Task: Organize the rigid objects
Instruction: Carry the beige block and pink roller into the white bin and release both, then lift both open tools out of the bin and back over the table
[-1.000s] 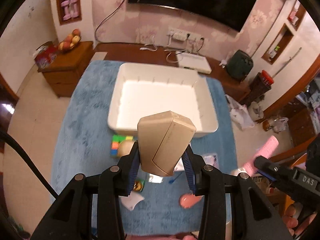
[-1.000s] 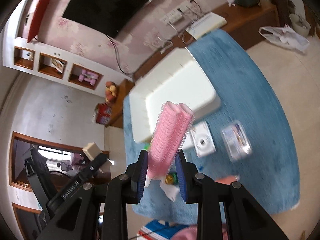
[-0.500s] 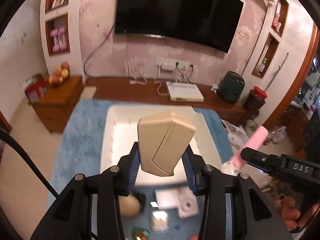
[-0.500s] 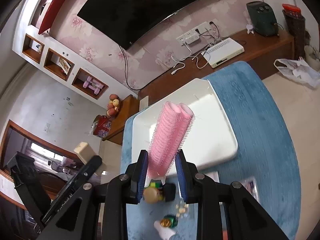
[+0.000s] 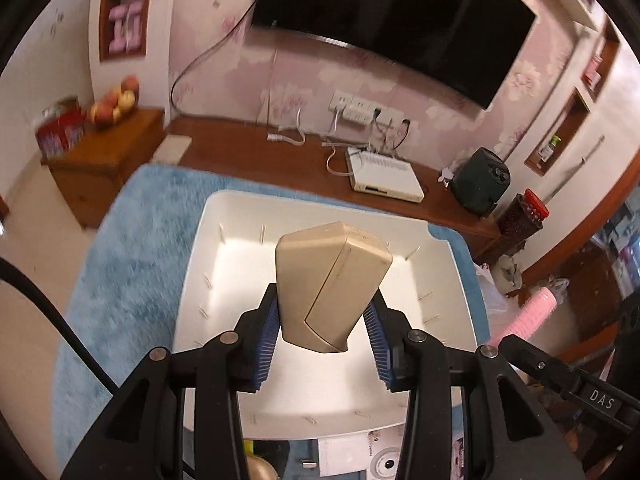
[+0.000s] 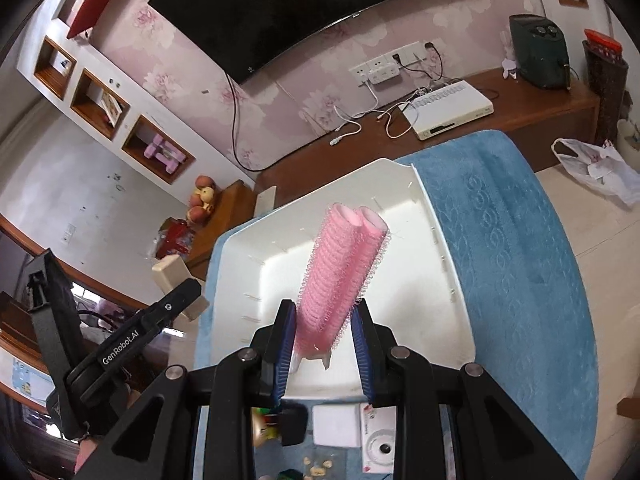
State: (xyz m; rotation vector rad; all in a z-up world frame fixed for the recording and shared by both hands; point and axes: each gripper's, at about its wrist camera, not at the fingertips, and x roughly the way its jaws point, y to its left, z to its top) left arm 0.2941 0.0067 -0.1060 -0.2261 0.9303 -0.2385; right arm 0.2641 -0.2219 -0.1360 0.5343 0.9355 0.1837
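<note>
Meanwhile the left gripper was clenched on a beige case, holding it above the white tray lying just ahead of and below its fingers. Beside it, the right gripper gripped a pair of pink hair rollers over the same tray, which sat on the blue mat.

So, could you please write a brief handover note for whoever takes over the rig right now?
Left gripper: shut on the beige case, held above the white tray.
Right gripper: shut on the pink hair rollers, also over the tray.
Done: both items picked up; the tray looks empty.
Left: release both into the tray, then collect the small items on the blue rug near the tray, including the white camera.
</note>
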